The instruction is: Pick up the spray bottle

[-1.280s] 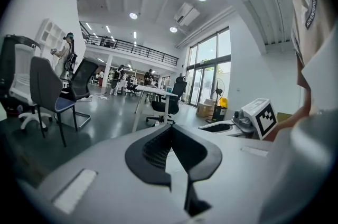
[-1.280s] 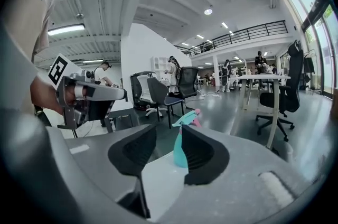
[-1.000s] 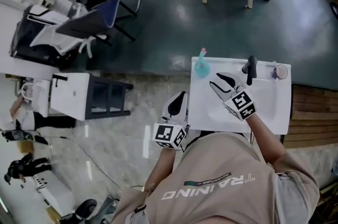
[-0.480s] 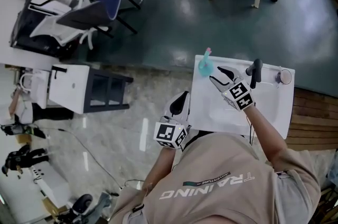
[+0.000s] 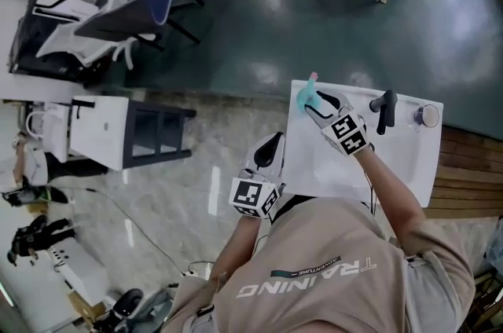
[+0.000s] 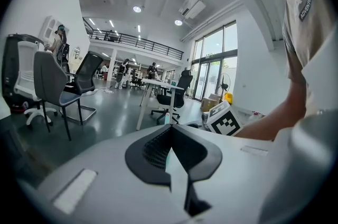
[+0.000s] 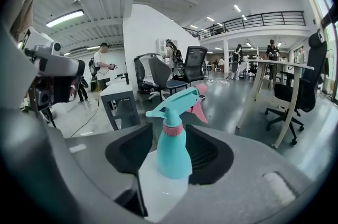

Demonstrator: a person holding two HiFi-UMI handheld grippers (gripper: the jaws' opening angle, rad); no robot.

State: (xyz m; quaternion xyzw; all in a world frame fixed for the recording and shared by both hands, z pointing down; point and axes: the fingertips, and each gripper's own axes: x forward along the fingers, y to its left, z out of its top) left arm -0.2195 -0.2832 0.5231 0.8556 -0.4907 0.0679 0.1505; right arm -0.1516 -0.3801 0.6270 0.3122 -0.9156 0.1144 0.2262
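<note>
One spray bottle (image 7: 171,154) stands inside the right hand-held gripper (image 5: 317,105), jaws just opened

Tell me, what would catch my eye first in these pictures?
A turquoise spray bottle with a pink trigger stands at the far left corner of a white table. The right gripper has its jaws on either side of the bottle without pressing on it; they have just been opening. The left gripper hangs shut off the table's left side.
</note>
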